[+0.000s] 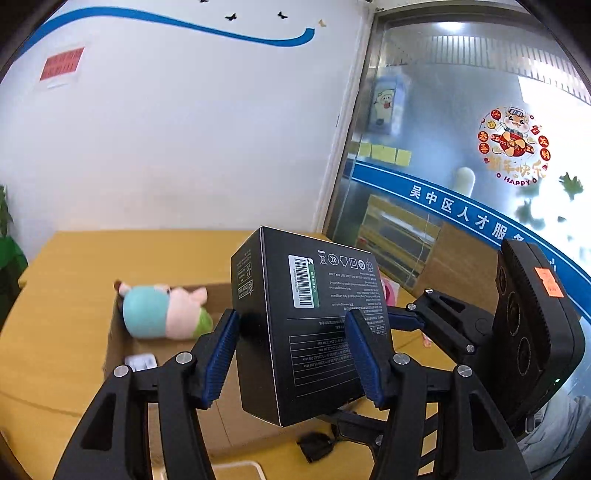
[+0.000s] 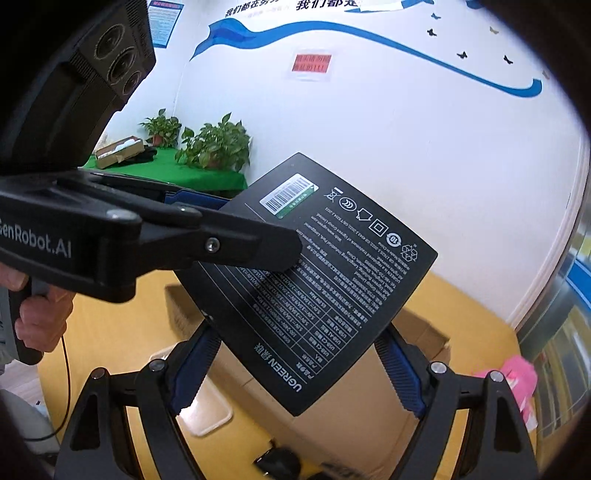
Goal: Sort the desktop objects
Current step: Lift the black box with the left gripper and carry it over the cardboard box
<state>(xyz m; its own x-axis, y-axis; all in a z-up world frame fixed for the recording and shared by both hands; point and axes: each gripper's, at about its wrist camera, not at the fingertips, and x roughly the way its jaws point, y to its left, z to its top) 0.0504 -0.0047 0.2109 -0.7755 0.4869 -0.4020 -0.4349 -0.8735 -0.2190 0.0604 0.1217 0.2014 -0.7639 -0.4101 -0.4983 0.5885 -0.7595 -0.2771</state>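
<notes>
Black box [image 1: 310,332]: aloft over yellow desk [image 1: 66,280], clamped between both grippers. Left gripper [image 1: 295,354]: pads pressed on narrow sides. Right gripper [image 2: 299,363]: closed across broad edges, long axis tilted away up-left. Cardboard box [image 1: 122,343]: below and behind-left of load, open-topped; contents plush toy [image 1: 162,312], small white item [image 1: 140,362]. Pink item [image 2: 521,373]: outside, right.

- A white wall [image 1: 184,129] carries a sweeping blue painted stripe [image 1: 177,22] and small black butterfly decals [image 2: 461,55].
- A red paper notice [image 2: 311,63] hangs below the stripe.
- Green leafy potted plants [image 2: 218,144] stand on a green-covered ledge [image 2: 166,173].
- A frosted glass partition [image 1: 443,129] bears a colourful festive sticker [image 1: 513,144].
</notes>
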